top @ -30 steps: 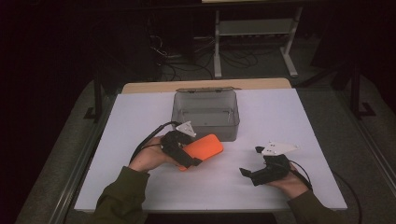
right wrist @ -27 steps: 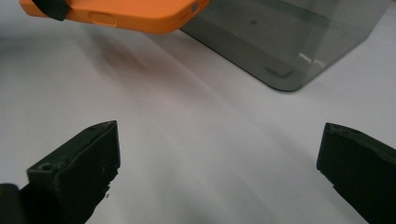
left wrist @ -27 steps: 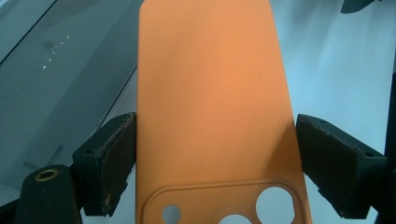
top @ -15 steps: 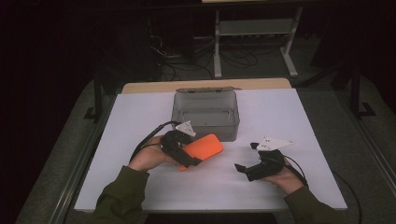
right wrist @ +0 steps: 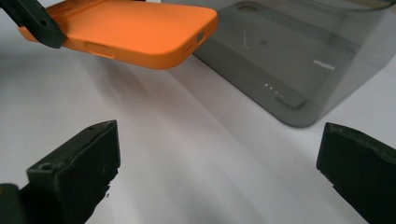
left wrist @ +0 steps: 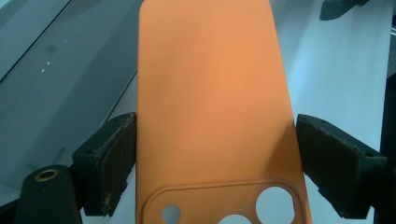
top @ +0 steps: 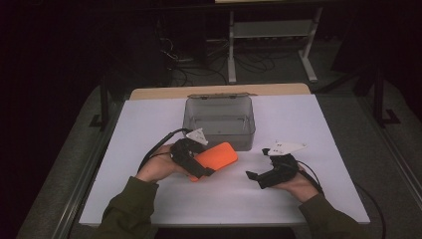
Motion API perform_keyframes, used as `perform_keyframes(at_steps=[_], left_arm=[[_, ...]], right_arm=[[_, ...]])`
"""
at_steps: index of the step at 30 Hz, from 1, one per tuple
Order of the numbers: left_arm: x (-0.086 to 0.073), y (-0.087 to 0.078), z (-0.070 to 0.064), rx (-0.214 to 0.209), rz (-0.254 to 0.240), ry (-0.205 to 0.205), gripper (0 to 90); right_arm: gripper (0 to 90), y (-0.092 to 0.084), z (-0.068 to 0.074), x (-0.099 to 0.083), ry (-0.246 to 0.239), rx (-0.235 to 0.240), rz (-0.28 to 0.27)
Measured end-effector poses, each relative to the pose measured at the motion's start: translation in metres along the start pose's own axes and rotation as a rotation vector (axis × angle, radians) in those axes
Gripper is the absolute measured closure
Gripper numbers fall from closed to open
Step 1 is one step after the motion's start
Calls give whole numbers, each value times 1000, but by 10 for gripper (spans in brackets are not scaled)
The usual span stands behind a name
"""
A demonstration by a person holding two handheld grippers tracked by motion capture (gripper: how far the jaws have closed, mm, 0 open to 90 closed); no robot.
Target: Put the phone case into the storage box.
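Since a second ago the right tool has slid left across the white worktop toward the flat orange rubbery phone case; its jaws stand wide apart with nothing between them. The left tool has stayed put, clamped on the case's two long edges, holding it clear of the worktop just before the smoky transparent plastic box. The box has nothing inside. Bare worktop lies all round it.

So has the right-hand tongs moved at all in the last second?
Yes. The right tongs have slid left across the white table, closer to the grey box and orange phone case.
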State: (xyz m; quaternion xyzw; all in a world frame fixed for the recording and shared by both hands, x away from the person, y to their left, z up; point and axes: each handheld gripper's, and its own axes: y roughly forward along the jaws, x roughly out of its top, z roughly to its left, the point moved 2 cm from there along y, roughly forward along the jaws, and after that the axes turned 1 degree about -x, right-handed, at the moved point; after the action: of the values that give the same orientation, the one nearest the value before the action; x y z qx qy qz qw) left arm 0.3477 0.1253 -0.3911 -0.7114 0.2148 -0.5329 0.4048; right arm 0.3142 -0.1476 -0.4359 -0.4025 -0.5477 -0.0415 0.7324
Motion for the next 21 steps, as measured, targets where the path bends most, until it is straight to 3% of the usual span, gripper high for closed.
perform_keyframes(at_steps=[21], left_arm=[[1, 1, 0, -4, 0, 2, 150]], right_arm=[[0, 27, -2, 12, -20, 18, -2]])
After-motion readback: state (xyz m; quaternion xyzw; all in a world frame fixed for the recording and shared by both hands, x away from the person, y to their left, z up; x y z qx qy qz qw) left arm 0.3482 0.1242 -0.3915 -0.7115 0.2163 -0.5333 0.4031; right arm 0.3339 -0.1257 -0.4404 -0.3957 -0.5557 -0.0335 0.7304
